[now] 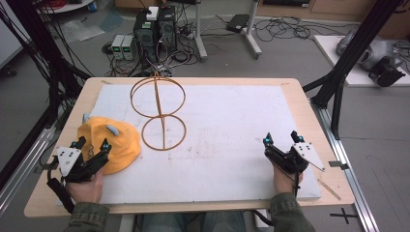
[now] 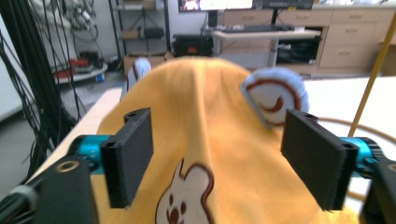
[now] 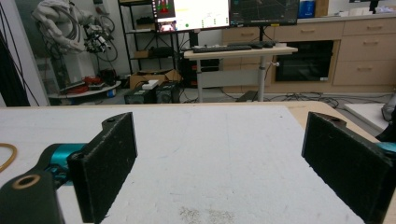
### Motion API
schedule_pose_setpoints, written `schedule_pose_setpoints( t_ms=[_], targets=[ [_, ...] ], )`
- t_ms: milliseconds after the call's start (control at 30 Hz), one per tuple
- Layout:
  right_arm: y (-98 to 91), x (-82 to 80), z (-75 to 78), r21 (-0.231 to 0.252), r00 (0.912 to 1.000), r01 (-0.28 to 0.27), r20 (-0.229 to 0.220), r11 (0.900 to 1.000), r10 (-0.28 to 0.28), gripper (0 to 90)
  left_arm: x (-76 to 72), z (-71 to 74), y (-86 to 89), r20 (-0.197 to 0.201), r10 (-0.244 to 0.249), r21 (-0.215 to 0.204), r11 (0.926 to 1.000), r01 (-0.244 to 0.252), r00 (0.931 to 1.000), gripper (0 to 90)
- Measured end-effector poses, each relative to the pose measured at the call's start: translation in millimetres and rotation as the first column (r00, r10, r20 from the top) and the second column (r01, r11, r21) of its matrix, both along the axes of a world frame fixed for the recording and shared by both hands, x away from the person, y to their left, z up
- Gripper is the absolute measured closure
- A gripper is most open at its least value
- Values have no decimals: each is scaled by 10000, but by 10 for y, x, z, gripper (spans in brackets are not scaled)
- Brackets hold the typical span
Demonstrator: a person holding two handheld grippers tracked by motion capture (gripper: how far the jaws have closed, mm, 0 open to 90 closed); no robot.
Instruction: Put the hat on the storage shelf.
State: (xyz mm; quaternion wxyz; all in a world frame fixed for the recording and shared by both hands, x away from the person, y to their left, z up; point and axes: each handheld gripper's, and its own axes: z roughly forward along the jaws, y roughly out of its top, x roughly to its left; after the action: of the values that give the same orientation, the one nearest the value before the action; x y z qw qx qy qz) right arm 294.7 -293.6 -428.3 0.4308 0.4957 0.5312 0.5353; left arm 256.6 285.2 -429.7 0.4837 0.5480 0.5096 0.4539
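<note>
Left gripper view: the left tool [image 2: 215, 158], jaws wide astride the yellow hat [image 2: 210, 140], risks pinching only loose fabric and slipping; right tool [image 1: 283, 141] sits wide, empty.

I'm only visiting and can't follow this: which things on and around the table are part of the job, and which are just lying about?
In use:
yellow hat, between the open jaws of the left claw
wire stand, beside the hat

Lying about:
right claw, open over bare white board
computer boxes and cables on the floor
</note>
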Motion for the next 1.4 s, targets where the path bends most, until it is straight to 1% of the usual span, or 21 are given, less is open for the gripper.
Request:
schedule_pose_setpoints(
  t_ms=[33, 100, 167, 200, 267, 300, 333, 367, 400, 467, 500, 567, 667, 833, 1000, 1100, 1167, 1200, 1233, 1333, 1400],
  targets=[
    [-3, -2, 0, 31, 10000, 4, -7, 10000, -4, 100, 0, 0, 0, 0, 0, 0, 10000, 0, 10000, 296],
    [-13, -1, 1, 38, 10000, 44, 34, 10000, -45, 100, 15, -19, 12, -384, 96, -11, 10000, -96, 9992, 314],
    [-20, -5, -1, 109, 10000, 39, -2, 9999, -39, 100, 22, -25, 17, -467, 91, -29, 10000, -92, 9989, 328],
    [-20, -5, -2, 165, 10000, 53, -14, 9998, -52, 100, 33, -43, 23, -710, 57, -55, 10000, -61, 9975, 356],
    [-27, 0, -3, 105, 10000, 71, 27, 9999, -71, 100, 37, -51, 22, -820, 54, -85, 9999, -61, 9966, 397],
    [-28, 0, -3, 114, 10000, 77, 32, 9999, -78, 100, 43, -56, 25, -965, 16, -98, 9999, -26, 9953, 493],
    [-29, 2, -3, 116, 10000, 65, 61, 9999, -65, 100, 51, -58, 24, -1167, 170, -96, 9998, -183, 9930, 543],
    [-28, 2, -4, 125, 10000, 69, 54, 9999, -69, 100, 51, -58, 24, -1167, 170, -96, 9998, -183, 9930, 576],
    [-26, 4, -4, 158, 9999, 82, 61, 9998, -83, 100, 48, -45, 47, -1221, 147, -339, 9992, -190, 9924, 629],
    [-24, 4, -4, 154, 9999, 81, 79, 9998, -83, 101, 42, -37, 65, -1246, 71, -457, 9989, -129, 9922, 792],
    [-24, 4, -4, 140, 9999, 77, 74, 9999, -78, 101, 37, -34, 78, -1264, 101, -441, 9989, -157, 9919, 838],
    [-19, 3, -7, 147, 10000, 51, 52, 9999, -52, 100, 43, -36, 91, -1387, 11, -451, 9990, -74, 9903, 857],
    [-14, 7, -10, 123, 10000, 19, 65, 9999, -20, 100, 34, -26, 57, -1233, 146, -243, 9995, -177, 9923, 864],
    [-6, 1, -9, 113, 10000, -3, 75, 9999, 2, 101, 22, -19, 51, -1056, 211, -286, 9993, -242, 9942, 866],
    [-7, 1, -9, 122, 10000, -10, 95, 9999, 9, 101, -6, 25, 30, -608, 364, -256, 9989, -380, 9975, 867],
    [-14, 11, -11, 58, 9999, 15, 134, 10000, -15, 105, -26, 147, 3, -59, 515, -273, 9983, -516, 9987, 868],
    [-18, 22, -12, 61, 9999, 23, 154, 10000, -24, 105, -22, 177, -1, 11, 524, -217, 9984, -523, 9986, 868],
    [-23, 44, -16, 132, 9999, 66, 134, 9999, -68, 105, 0, 265, -3, 283, 638, -263, 9977, -630, 9976, 867],
    [-22, 54, -16, 180, 9999, 76, 140, 9998, -78, 105, 0, 265, -3, 283, 638, -263, 9977, -630, 9976, 868],
    [8, 82, -19, 225, 10000, -41, 92, 9997, 38, 105, 18, 442, 19, 708, 751, -372, 9967, -726, 9947, 867],
    [23, 89, -21, 144, 9999, -80, 100, 9999, 78, 105, 17, 489, 18, 786, 736, -339, 9969, -711, 9942, 867]
  ],
)
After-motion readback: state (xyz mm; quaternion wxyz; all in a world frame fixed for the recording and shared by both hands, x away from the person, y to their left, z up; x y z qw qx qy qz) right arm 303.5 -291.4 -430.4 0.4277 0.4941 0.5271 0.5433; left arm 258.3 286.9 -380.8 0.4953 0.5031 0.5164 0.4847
